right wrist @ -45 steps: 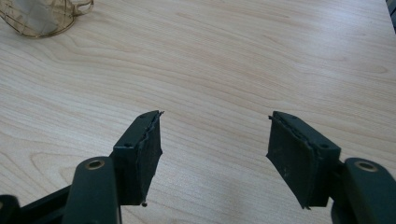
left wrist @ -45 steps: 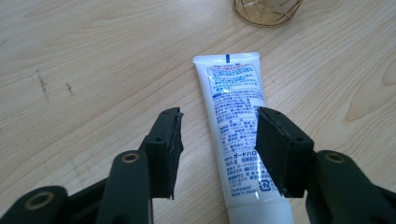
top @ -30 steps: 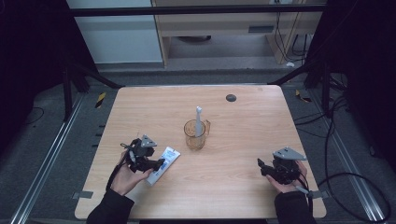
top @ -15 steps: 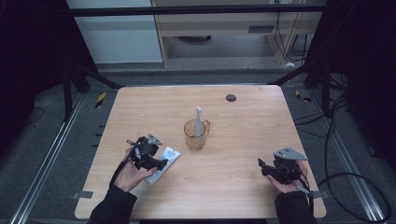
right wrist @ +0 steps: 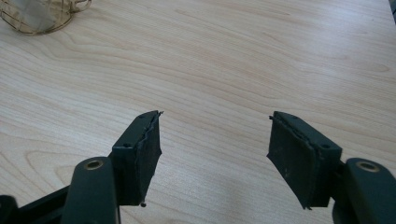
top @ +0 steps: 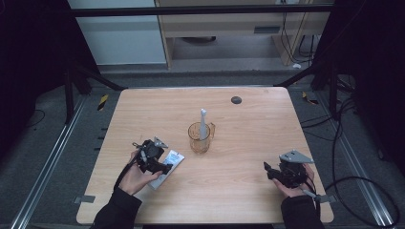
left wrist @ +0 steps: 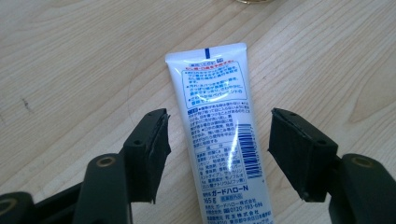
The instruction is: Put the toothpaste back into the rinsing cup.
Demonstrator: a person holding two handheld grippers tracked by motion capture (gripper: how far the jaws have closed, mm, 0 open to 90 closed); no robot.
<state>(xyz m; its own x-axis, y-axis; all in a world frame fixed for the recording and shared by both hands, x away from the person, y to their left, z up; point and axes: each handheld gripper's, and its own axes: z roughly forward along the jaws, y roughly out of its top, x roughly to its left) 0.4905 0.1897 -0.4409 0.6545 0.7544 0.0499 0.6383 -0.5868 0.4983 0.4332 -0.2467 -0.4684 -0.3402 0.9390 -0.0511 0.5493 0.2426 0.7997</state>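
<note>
Tube (left wrist: 217, 135) lies flat on your table (top: 248, 191), between the jaws of your left gripper (top: 165, 168), pads clear of it on both sides; those jaws have just been opening and now stand wide. Tube's crimped end points to 12 o'clock in the left gripper view. Cup (top: 199, 137) with a toothbrush (top: 203, 121) upright in it stands near, at about 1 o'clock from the tube. Your right gripper (top: 266, 168) rests well apart at the table's 4 o'clock, jaws wide, nothing between them.

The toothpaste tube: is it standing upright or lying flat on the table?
Lying flat. The toothpaste tube rests label-up on the wooden table, lengthwise along the tabletop.
</note>
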